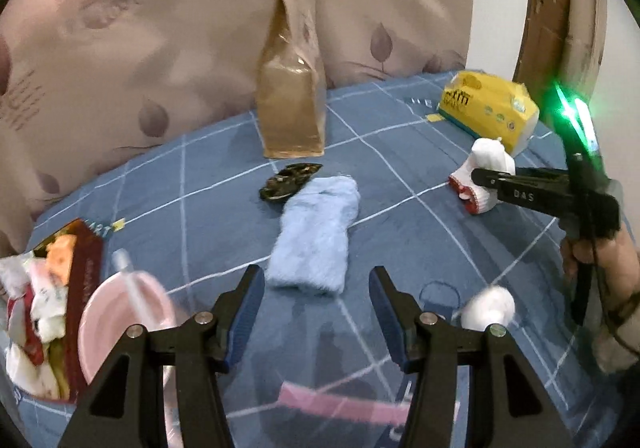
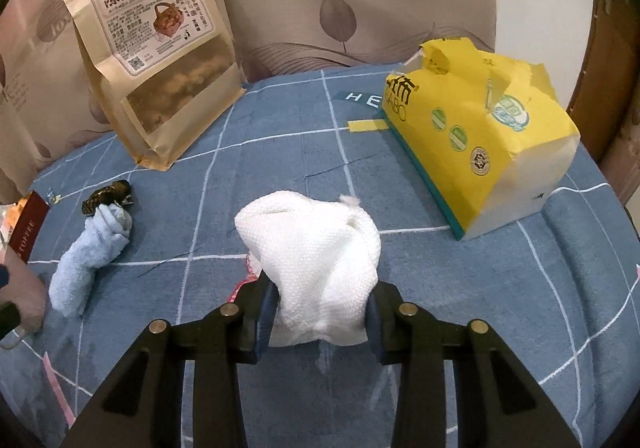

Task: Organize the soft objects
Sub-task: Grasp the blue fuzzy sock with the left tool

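Right gripper [image 2: 320, 308]: jaws clamped on a crumpled white paper towel [image 2: 312, 248], held just above the blue checked bedsheet [image 2: 280, 120]. Left gripper [image 1: 316, 300]: jaws spread wide, nothing between them, above the near end of a light-blue fluffy sock [image 1: 316, 236]. Far left, a brown snack pouch [image 2: 156, 60] stands upright; far right lies a yellow tissue pack [image 2: 480, 140]. A red box [image 1: 48, 308] of soft items sits at near left.

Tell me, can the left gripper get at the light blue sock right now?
Probably yes: the left gripper is open, its fingers empty, and the light blue sock lies just ahead on the bedspread with nothing between.
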